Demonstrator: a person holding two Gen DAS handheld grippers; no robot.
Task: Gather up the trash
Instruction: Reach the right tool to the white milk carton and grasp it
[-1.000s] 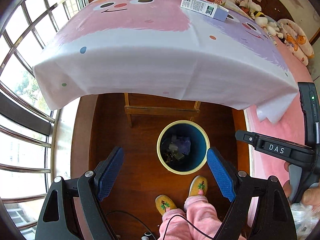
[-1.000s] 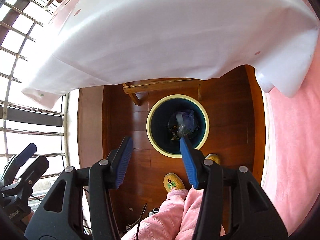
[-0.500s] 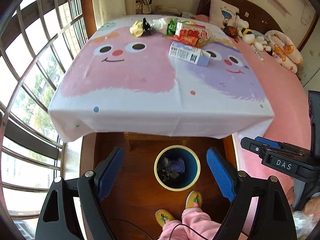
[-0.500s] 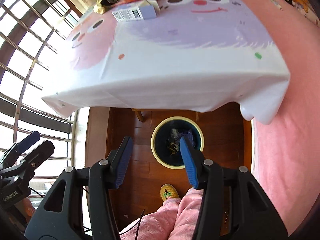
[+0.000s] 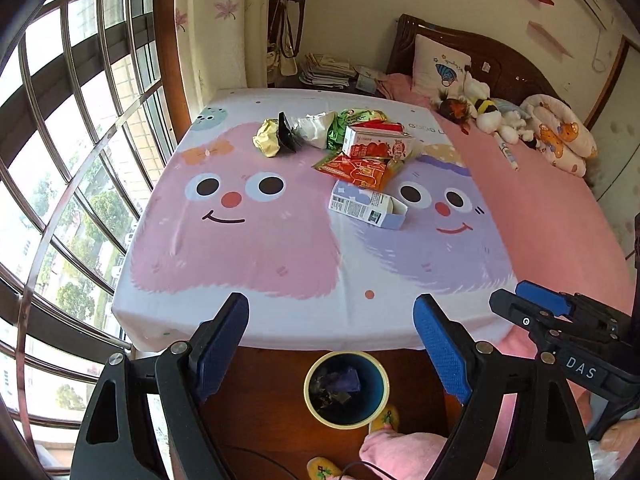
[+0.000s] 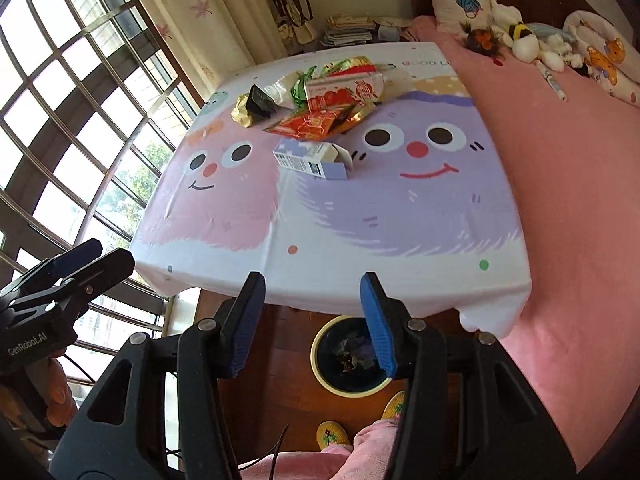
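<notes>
Trash (image 5: 360,152) heaped far on cartoon tablecloth (image 5: 256,240) beside pink bed (image 5: 560,216); both grippers released, empty.

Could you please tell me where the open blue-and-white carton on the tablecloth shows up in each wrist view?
Left wrist: the carton lies right of centre, between the two cartoon faces, below the orange wrapper.
Right wrist: the carton lies just left of centre, again between the faces.
Shared landmark: the waste bin on the floor below the table edge.
</notes>
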